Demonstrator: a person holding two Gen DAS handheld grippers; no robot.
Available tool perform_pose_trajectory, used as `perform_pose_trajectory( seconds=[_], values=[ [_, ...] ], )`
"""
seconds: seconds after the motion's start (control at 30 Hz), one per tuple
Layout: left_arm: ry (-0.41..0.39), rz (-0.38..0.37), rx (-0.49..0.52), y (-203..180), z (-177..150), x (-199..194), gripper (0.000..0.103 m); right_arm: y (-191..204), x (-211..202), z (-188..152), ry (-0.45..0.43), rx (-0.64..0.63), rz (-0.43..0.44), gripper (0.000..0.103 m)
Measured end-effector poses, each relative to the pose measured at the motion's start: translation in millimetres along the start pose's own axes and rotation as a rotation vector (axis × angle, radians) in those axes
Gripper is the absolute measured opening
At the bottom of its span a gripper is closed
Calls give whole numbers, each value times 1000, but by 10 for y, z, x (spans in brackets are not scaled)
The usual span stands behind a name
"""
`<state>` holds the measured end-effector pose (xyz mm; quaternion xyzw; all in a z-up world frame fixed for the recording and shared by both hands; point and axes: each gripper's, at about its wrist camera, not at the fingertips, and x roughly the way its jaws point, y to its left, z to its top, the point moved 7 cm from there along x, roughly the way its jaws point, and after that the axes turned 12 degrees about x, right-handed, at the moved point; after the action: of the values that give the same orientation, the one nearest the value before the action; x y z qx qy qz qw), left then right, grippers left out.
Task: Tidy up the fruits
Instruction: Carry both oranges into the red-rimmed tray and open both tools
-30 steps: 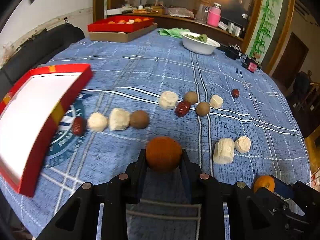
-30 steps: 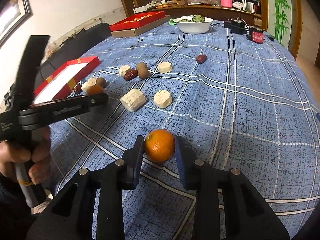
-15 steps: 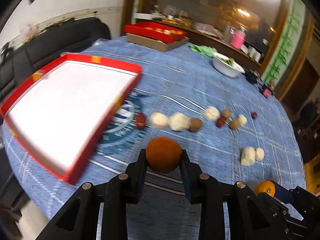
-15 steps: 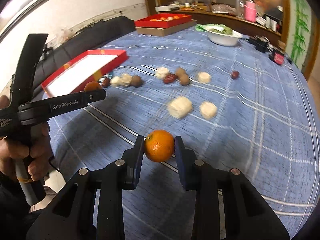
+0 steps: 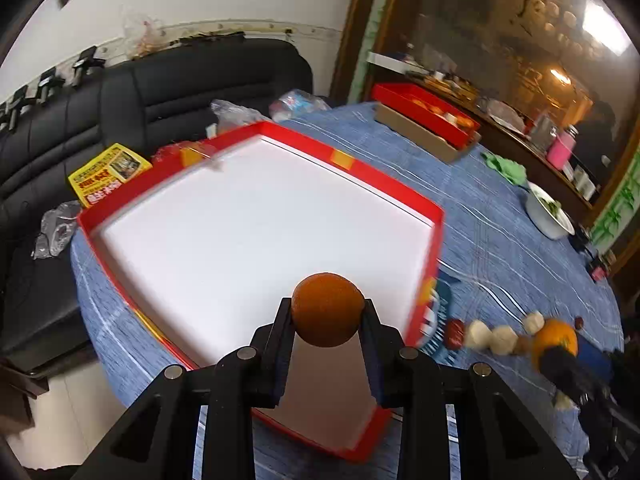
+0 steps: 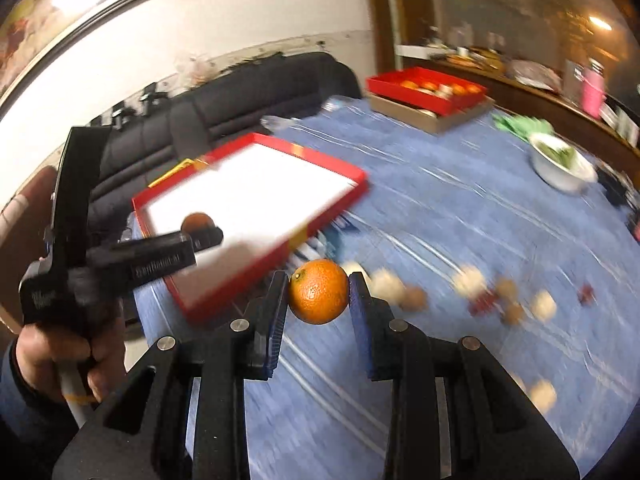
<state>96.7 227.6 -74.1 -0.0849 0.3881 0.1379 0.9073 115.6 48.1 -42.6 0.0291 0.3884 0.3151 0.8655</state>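
Observation:
My left gripper [image 5: 326, 312] is shut on a dull orange fruit [image 5: 327, 309] and holds it over the near part of the red tray with a white floor [image 5: 256, 216]. My right gripper [image 6: 318, 292] is shut on a bright orange [image 6: 319, 291] above the blue cloth, just right of the tray [image 6: 256, 184]. The left gripper [image 6: 200, 228] also shows in the right wrist view, over the tray. Several white, brown and dark red fruits [image 5: 492, 334] lie in a row on the cloth right of the tray.
A black sofa [image 5: 160, 92] stands behind the table. A second red box [image 5: 424, 108] with fruit sits at the far side. A white bowl [image 5: 548, 212] of greens stands far right. A yellow packet [image 5: 108, 172] lies beside the tray.
Both grippers have swung left towards the red tray, each still holding its fruit. The left one now hangs over the tray's white floor. The loose fruits have slid to the right of both views.

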Motion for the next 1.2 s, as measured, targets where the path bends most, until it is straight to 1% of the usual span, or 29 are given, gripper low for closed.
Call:
perform_pose_trajectory(
  seconds=[0.13, 0.23, 0.37, 0.43, 0.6, 0.73, 1.03, 1.2],
  values=[
    [-10, 27, -21, 216, 60, 5, 30, 244, 280, 232, -3, -14, 41, 30],
    [-22, 42, -33, 293, 119, -2, 30, 363, 428, 319, 7, -22, 59, 30],
    [-23, 61, -37, 390, 174, 37, 30, 524, 668, 429, 26, -41, 69, 30],
    [-11, 74, -46, 451, 185, 86, 30, 570, 822, 470, 44, -43, 66, 30],
    [22, 102, -44, 531, 196, 229, 30, 562, 1213, 535, 97, -23, 50, 30],
    [50, 112, -38, 564, 195, 344, 30, 575, 1411, 538, 127, -17, 46, 30],
    [104, 140, -8, 564, 128, 471, 30, 567, 1666, 558, 165, -8, 32, 30],
    [113, 162, 13, 539, 112, 486, 30, 563, 1762, 527, 190, -4, 26, 30]
  ],
)
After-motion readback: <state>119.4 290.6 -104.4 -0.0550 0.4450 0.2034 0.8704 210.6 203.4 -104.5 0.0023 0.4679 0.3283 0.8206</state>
